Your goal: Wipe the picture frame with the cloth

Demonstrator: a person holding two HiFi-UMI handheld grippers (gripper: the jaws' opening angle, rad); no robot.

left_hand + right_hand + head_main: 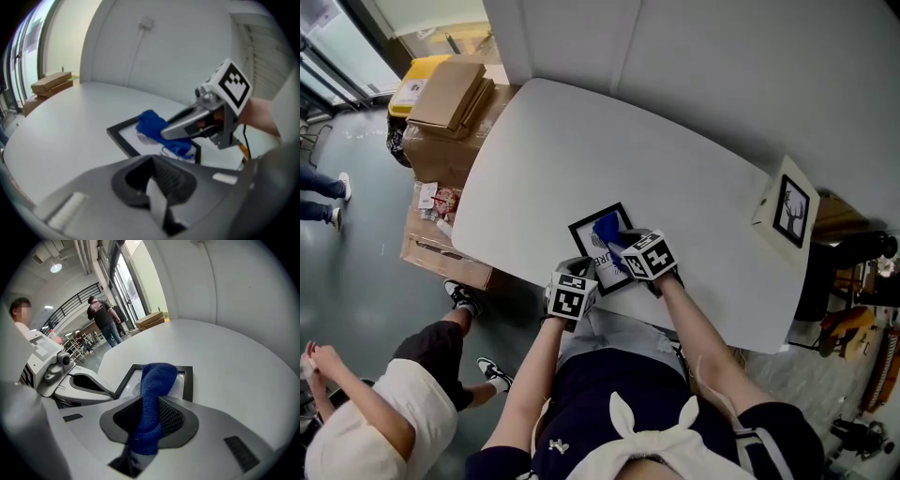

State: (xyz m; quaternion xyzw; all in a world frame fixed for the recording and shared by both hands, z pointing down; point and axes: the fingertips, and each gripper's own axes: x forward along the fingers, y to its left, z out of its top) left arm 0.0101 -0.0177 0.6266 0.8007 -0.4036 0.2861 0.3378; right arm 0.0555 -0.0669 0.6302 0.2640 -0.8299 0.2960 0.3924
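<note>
The picture frame lies flat near the near edge of the white table. The right gripper has its jaws closed tight on the blue cloth. The cloth rests on the frame's glass. The left gripper sits just beside the frame's near side. Its jaws are pressed together and hold nothing.

Two picture frames, one cloth, two claws, one table.

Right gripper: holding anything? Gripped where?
Right gripper pinches the blue cloth by one bunched end; the other end drapes onto the picture frame.
</note>
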